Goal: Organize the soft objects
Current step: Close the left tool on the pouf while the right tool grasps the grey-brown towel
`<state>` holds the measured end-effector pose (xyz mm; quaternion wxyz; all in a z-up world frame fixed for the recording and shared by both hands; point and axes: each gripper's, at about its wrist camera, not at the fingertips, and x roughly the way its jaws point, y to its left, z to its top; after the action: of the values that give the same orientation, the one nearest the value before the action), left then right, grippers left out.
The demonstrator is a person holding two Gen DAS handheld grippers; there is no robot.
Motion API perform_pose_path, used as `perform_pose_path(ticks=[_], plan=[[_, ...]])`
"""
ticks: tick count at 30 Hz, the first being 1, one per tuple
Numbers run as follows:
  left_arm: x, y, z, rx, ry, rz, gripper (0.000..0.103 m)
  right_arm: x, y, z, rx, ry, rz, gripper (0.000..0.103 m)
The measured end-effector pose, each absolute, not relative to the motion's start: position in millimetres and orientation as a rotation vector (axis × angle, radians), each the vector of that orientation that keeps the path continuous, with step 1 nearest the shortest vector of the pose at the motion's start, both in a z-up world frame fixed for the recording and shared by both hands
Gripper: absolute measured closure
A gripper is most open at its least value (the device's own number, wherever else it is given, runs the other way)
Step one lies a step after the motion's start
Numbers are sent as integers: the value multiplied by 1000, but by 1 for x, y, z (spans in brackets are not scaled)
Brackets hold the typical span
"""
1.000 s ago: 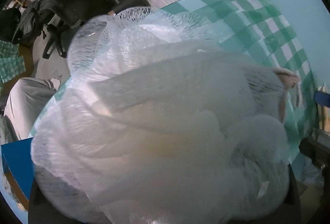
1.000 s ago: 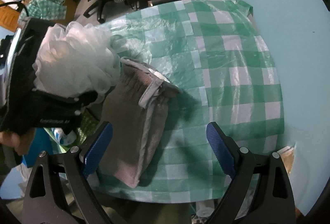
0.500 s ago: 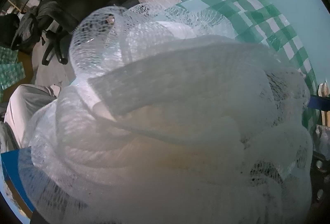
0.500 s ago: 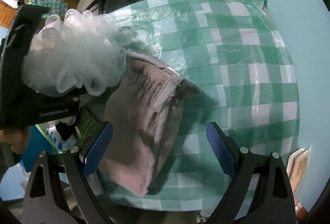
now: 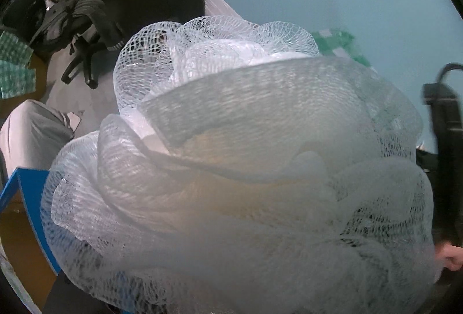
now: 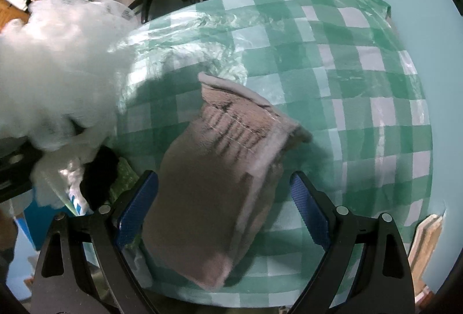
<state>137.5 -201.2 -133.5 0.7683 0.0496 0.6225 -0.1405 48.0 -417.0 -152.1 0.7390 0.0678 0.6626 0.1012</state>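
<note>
The left gripper (image 6: pixel 17 166) holds a white mesh puff (image 5: pixel 246 169) in its jaws. In the left wrist view the puff fills nearly the whole frame and hides both fingers; in the right wrist view it bulges out over the dark gripper body, off the counter's left edge. The jaws have just been closing, with the puff between them, and they look clamped on it, though the pads themselves are hidden. Behind the puff, a blue box (image 5: pixel 26 198) shows at lower left, and a strip of the green-checked cloth (image 5: pixel 341 45) peeks over the puff's top.

A brown towel (image 6: pixel 220 198), folded, with a pale hem, lies on the cloth-covered counter (image 6: pixel 361 111) near its front-left edge, its lower end reaching that edge.

The right gripper (image 6: pixel 224 205) hangs over the towel with its jaws wide apart. The blue pads (image 6: pixel 139 207) stand either side of the towel's lower half in the right wrist view and clear of it; whether they sit above it or level with it cannot be told.
</note>
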Motion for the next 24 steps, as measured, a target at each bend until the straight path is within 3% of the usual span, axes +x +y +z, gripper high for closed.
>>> perform_pose_path(ticks=[15, 18, 24], plan=[[110, -163, -85, -55, 1273, -206, 41, 60, -406, -168, 122, 1524, 135, 13], [98, -159, -82, -74, 1271, -189, 42, 57, -403, -166, 81, 1526, 138, 23], [79, -147, -77, -126, 1275, -155, 42, 48, -404, -151, 42, 1492, 206, 59]])
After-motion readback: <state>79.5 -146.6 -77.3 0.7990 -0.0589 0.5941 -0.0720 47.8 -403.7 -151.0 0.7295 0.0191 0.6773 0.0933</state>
